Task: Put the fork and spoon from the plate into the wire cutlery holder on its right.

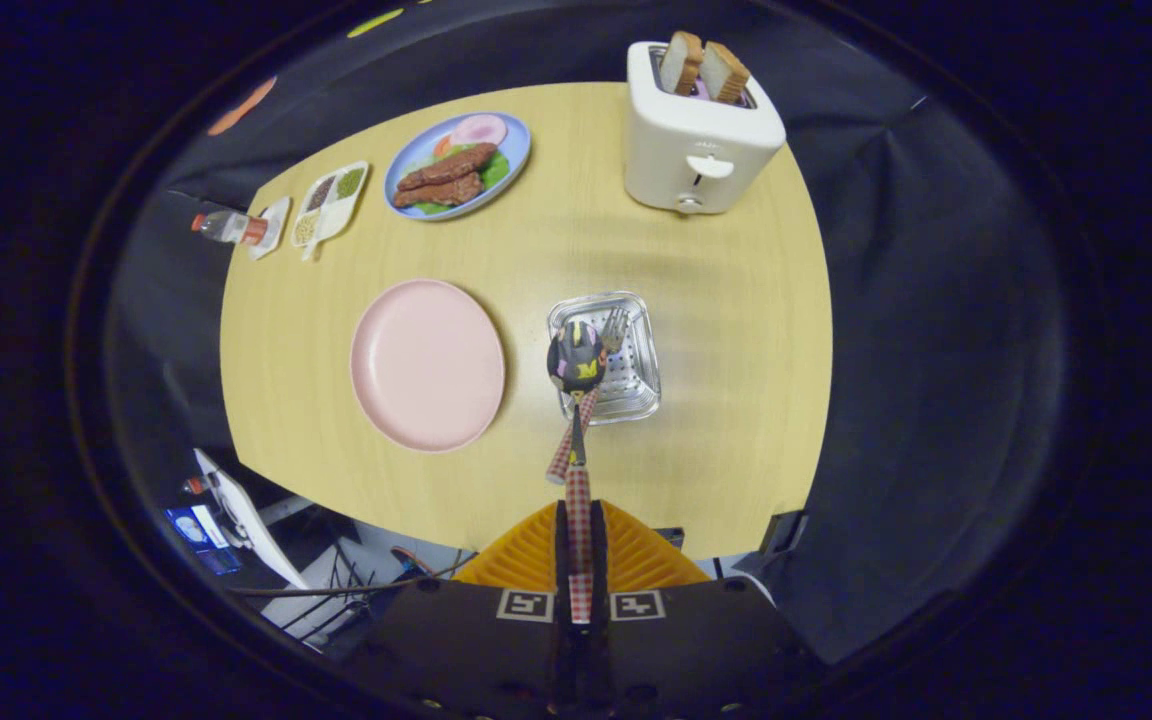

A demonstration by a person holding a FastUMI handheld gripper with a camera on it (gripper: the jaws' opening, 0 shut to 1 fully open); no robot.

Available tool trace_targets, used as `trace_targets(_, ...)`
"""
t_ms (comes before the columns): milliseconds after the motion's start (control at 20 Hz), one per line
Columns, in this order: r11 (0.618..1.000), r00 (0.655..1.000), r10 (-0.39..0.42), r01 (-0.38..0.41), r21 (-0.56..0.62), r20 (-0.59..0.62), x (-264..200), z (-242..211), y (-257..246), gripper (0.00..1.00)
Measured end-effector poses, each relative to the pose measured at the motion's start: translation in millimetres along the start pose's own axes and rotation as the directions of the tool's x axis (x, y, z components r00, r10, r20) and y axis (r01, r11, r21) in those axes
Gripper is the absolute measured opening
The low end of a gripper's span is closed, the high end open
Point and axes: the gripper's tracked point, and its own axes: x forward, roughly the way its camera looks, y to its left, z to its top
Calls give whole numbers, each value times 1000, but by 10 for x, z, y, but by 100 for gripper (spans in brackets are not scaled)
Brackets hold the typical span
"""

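Gripper (578, 545) clamping spoon (576, 362), fork (614, 328) in holder (636, 385)

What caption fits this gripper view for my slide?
Gripper shut on spoon above the wire holder, fork already inside, pink plate beside it.

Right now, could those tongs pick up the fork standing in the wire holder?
Probably not yet. The tongs are shut on the spoon by its handle, and its bowl hangs over the wire holder, just beside the fork. They would likely need to let the spoon go first.
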Motion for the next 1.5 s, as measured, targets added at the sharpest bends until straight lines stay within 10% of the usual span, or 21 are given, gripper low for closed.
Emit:
trace_targets(700,999,991,-10,16,41,-135,282,337,-98,14)
trace_targets(1050,999,995,1,-5,39,103,87,684,-43,81)
trace_targets(1300,998,918,30,-50,40,395,-209,986,103,98)
trace_targets(1500,999,733,25,-40,6,679,-573,1175,106,97)
